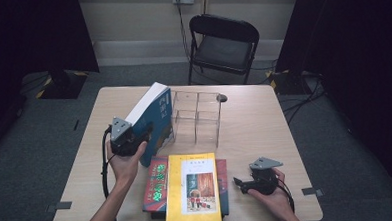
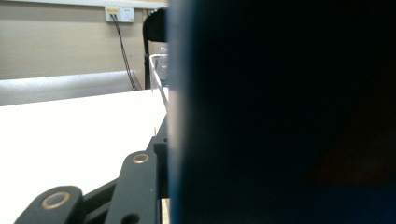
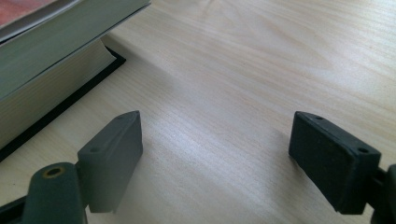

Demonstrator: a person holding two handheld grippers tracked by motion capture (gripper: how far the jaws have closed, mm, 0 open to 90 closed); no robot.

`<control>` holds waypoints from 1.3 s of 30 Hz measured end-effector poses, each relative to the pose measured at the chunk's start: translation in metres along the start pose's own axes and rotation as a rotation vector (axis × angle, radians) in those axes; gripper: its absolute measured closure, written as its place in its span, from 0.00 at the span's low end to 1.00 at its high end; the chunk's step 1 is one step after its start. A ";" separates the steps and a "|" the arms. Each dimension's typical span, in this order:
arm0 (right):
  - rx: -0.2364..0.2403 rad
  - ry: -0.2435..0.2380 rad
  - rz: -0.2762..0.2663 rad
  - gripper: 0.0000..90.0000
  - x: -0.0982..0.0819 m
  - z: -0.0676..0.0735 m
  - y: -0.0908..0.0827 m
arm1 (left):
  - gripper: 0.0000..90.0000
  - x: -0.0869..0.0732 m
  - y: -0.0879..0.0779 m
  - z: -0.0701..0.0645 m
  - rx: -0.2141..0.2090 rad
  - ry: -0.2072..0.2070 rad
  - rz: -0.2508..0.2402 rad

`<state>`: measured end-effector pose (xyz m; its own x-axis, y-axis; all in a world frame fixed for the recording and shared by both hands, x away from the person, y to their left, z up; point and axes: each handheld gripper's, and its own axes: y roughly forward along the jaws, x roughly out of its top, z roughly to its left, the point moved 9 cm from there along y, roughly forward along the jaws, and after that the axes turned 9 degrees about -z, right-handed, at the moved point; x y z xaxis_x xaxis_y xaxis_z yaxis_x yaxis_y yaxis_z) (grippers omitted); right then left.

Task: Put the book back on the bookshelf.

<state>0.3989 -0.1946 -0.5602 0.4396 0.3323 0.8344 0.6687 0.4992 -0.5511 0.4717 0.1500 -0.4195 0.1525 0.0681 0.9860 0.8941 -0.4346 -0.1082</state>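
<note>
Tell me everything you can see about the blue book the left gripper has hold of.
The blue book is thick, with a blue cover bearing pale lettering and a white page block. It stands tilted on the table, leaning away from the clear plastic organizer beside it. The left gripper clasps its near end, cover close against that gripper's camera. Whether it touches the organizer is unclear.

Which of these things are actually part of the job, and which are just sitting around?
In use:
left tool, gripping the blue book
clear organizer beside it

Lying about:
yellow book on the stack
red book
right tool, open, holding nothing
black chair
</note>
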 end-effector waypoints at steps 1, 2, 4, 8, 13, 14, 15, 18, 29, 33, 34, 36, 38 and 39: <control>0.000 -0.002 -0.001 0.19 0.000 0.000 0.000 | 0.63 0.002 0.000 -0.001 -0.004 -0.005 0.004; 0.000 0.000 0.001 0.19 0.000 0.000 0.000 | 0.63 0.003 -0.001 -0.002 -0.004 0.007 0.014; 0.000 0.000 0.000 0.19 0.000 0.000 0.000 | 0.63 0.007 -0.004 -0.003 -0.006 0.026 0.031; 0.000 0.000 0.000 0.19 0.000 0.000 0.000 | 0.63 0.013 -0.006 -0.003 -0.009 0.033 0.065; 0.000 0.000 0.000 0.19 0.000 0.000 0.000 | 0.63 0.019 -0.008 -0.003 -0.016 0.032 0.106; 0.000 -0.002 -0.001 0.19 0.000 0.000 0.000 | 0.63 0.021 -0.008 -0.004 -0.021 0.029 0.101; 0.000 0.000 0.000 0.19 0.000 0.000 0.000 | 0.63 0.025 -0.009 -0.004 -0.022 0.038 0.094; 0.000 0.000 0.000 0.19 0.000 0.000 0.000 | 0.64 0.032 -0.013 -0.004 -0.022 0.067 0.125; 0.000 0.001 0.000 0.19 0.000 0.000 0.000 | 0.63 0.042 -0.012 -0.004 -0.018 0.040 0.180; -0.001 0.000 -0.001 0.19 0.000 0.000 0.000 | 0.62 0.054 -0.011 -0.004 -0.029 0.033 0.251; -0.001 0.000 -0.001 0.19 0.000 0.000 0.000 | 0.61 0.058 -0.011 -0.005 -0.031 0.034 0.267; -0.001 0.000 -0.001 0.19 0.000 0.000 0.000 | 0.61 0.066 -0.010 -0.006 -0.035 0.037 0.290; -0.002 0.000 -0.001 0.19 0.000 0.000 0.000 | 0.56 0.068 -0.007 -0.007 -0.051 0.029 0.387; -0.002 0.001 -0.001 0.19 0.000 0.000 0.000 | 0.56 0.070 -0.005 -0.007 -0.055 0.037 0.427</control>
<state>0.3990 -0.1944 -0.5603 0.4395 0.3313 0.8349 0.6703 0.4978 -0.5503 0.4748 0.1505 -0.3491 0.4878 -0.1599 0.8582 0.7303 -0.4638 -0.5015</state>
